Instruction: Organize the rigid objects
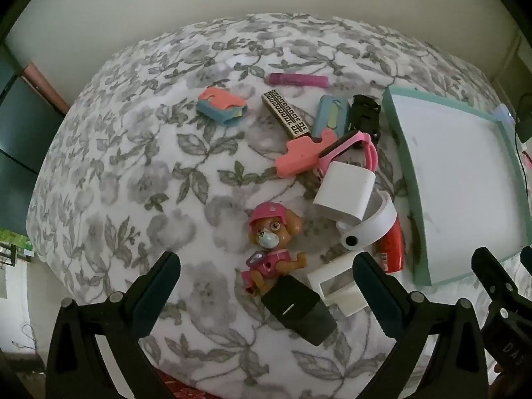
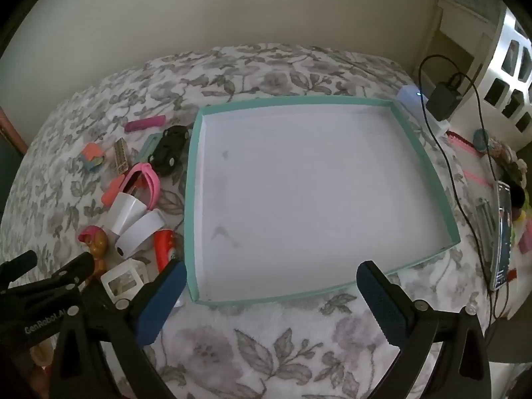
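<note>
Both wrist views look steeply down; share tray (image 1: 404,153), toys.

A plain cream wall (image 2: 249,10) runs behind the bed, whose white cover (image 1: 133,183) carries grey leaves and flowers. At two o'clock in the right wrist view stands white latticed furniture (image 2: 512,76); the light is dim and soft
</note>
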Tool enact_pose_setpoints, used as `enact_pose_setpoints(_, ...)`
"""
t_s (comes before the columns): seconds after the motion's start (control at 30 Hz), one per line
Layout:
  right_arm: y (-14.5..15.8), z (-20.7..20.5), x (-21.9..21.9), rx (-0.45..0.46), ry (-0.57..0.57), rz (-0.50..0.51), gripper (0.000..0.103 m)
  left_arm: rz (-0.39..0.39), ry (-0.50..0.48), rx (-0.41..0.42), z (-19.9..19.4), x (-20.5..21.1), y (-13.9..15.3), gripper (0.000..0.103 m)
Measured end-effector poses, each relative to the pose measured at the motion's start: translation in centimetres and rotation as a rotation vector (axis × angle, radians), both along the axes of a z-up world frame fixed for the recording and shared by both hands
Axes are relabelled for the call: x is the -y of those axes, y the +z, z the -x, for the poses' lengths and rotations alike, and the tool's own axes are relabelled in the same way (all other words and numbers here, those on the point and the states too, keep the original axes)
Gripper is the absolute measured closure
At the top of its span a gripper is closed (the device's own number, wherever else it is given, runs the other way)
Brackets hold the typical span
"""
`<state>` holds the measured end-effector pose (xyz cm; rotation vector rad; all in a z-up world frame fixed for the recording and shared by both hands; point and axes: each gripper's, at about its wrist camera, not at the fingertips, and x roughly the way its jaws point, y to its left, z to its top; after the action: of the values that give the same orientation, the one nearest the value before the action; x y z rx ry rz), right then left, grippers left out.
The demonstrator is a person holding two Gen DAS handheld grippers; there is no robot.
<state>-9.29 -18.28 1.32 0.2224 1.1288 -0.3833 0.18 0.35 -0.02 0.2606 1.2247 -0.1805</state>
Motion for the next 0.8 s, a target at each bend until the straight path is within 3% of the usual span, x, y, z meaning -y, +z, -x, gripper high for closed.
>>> enact_pose_setpoints(0.07, 0.0, 0.0, 0.1, 0.002, -0.007, -0.001, 0.000, -0.040, 0.001, 0.018, 0.2, 0.5, 0.1, 0.000)
enact_pose_setpoints(0.8, -0.5, 0.0, -0.3, 0.000, 0.011, -0.021, 0.000, -0.028, 0.009, 0.001, 0.1, 0.3, -0.3, 0.000)
